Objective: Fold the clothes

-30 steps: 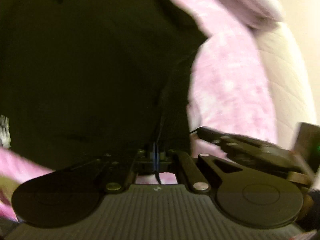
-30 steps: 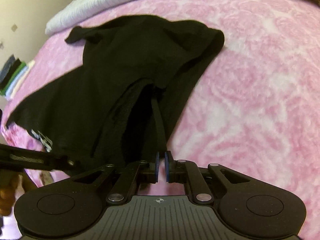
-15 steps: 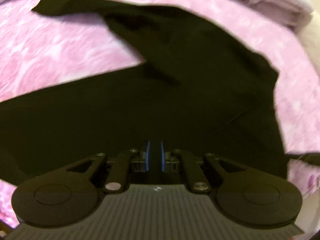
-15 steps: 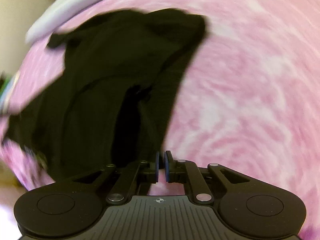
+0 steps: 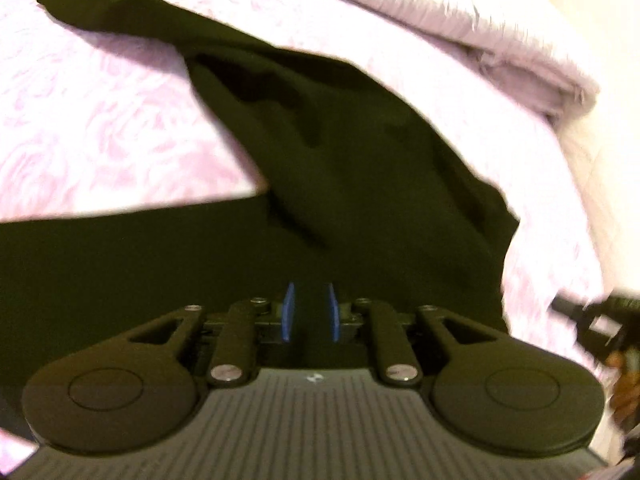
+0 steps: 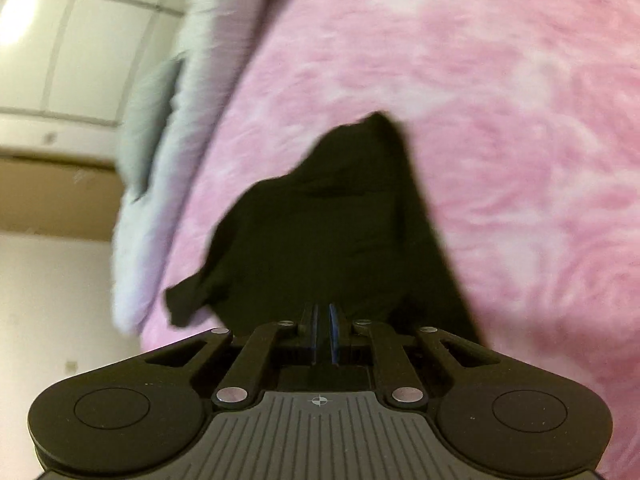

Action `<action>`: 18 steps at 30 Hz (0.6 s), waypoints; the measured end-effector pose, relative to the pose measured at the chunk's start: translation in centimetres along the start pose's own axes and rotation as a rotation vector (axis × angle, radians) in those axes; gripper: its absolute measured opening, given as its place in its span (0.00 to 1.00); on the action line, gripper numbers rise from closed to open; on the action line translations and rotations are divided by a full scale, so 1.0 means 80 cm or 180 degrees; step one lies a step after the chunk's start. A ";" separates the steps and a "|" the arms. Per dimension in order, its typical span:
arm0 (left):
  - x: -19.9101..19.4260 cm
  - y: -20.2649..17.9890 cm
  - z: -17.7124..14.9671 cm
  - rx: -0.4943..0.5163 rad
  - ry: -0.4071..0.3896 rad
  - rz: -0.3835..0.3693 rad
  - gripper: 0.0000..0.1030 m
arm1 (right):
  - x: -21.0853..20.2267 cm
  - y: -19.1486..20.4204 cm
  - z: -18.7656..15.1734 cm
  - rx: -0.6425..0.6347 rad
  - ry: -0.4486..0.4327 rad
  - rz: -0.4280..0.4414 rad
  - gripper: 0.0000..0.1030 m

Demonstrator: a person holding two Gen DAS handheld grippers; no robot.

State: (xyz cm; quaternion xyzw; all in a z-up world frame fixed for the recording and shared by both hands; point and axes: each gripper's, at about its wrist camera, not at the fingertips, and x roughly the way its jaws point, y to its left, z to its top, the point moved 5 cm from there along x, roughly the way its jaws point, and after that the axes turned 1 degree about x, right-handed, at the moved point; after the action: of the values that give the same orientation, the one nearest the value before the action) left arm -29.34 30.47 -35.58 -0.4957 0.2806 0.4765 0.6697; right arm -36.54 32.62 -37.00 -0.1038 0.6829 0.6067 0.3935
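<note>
A black garment (image 5: 360,168) lies spread on a pink patterned bedcover (image 5: 100,132), one sleeve reaching to the far left. My left gripper (image 5: 311,312) hovers over the garment's near part. Its jaws are opening, the blue pads stand apart, and I see no cloth pinched between them. In the right wrist view the black garment (image 6: 328,240) runs straight up to my right gripper (image 6: 322,334), whose pads are nearly together and shut on its edge. The pink bedcover (image 6: 500,120) fills the right side there. The right gripper shows blurred at the left view's right edge.
A pale folded quilt (image 5: 460,20) lies along the far edge of the bed, also visible as a grey-white roll (image 6: 160,160) in the tilted right view. Beyond the roll are a cream wall and tiled ceiling (image 6: 60,60). A person's hand (image 5: 624,388) shows at the right edge.
The left gripper's pads have parted and let go of the cloth, and its view has drawn back over the garment. The right gripper has rolled, tilting its view, still holding the cloth.
</note>
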 end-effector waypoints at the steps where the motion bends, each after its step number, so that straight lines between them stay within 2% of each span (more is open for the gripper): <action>1: 0.005 -0.002 0.009 0.0000 -0.0007 -0.0045 0.13 | -0.001 -0.003 0.007 0.0011 -0.0051 -0.0028 0.09; 4: 0.024 -0.015 0.027 0.0118 -0.0006 -0.0093 0.13 | -0.004 0.002 0.022 -0.0112 -0.0174 0.0144 0.08; 7: 0.040 -0.024 0.034 0.0106 0.0014 -0.0089 0.13 | 0.006 0.002 0.041 -0.0069 -0.0189 0.0220 0.02; 10: 0.054 -0.031 0.039 0.0055 0.0033 -0.0092 0.13 | 0.023 0.005 0.063 -0.0006 -0.0114 0.0390 0.03; 12: 0.060 -0.033 0.042 0.0037 0.0058 -0.0038 0.13 | 0.030 -0.001 0.080 0.0103 -0.0146 0.0315 0.22; 13: 0.061 -0.033 0.043 0.0024 0.0066 -0.0014 0.13 | 0.032 -0.005 0.088 0.0142 -0.0212 0.0288 0.47; 14: 0.062 -0.033 0.044 0.0007 0.0066 -0.0003 0.13 | 0.034 -0.008 0.096 0.0129 -0.0220 0.0284 0.51; 18: 0.067 -0.032 0.049 -0.0077 0.0058 0.0051 0.13 | 0.058 -0.013 0.121 -0.0282 -0.0070 0.0134 0.51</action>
State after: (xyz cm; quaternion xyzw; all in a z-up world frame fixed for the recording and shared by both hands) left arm -25.26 35.89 -37.76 -0.5058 0.2848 0.4807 0.6573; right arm -35.02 42.74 -40.44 -0.1001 0.6531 0.6455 0.3832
